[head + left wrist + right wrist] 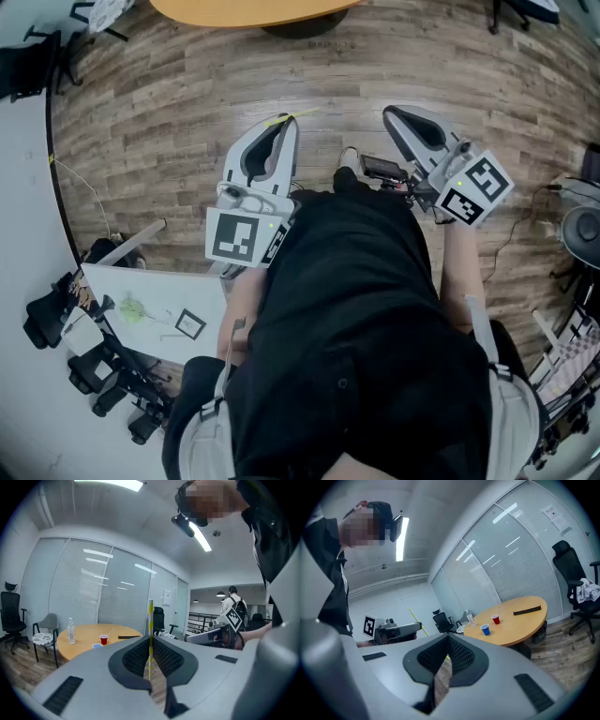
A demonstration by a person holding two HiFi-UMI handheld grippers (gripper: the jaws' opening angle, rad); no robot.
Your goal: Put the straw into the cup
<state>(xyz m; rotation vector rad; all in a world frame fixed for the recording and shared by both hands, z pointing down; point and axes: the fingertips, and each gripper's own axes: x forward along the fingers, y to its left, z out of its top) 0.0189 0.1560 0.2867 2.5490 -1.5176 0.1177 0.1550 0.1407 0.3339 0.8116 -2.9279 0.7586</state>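
My left gripper [150,641] is shut on a yellow-and-white striped straw [150,630] that stands upright between its jaws. In the head view the left gripper [267,155] is held out over the wood floor, the straw [291,116] poking from its tip. Far off on a round orange table [84,644] stand a red cup [103,640] with a straw in it and a blue cup [97,645]. My right gripper [447,641] is shut on nothing and points at the same table [520,620], with the red cup [495,619] and blue cup [485,629].
A clear bottle [71,631] and a flat black object [127,636] also lie on the table. Office chairs [9,616] and a grey chair [44,637] stand around it. A white desk [159,309] and black stands are at my lower left. A person stands in the background.
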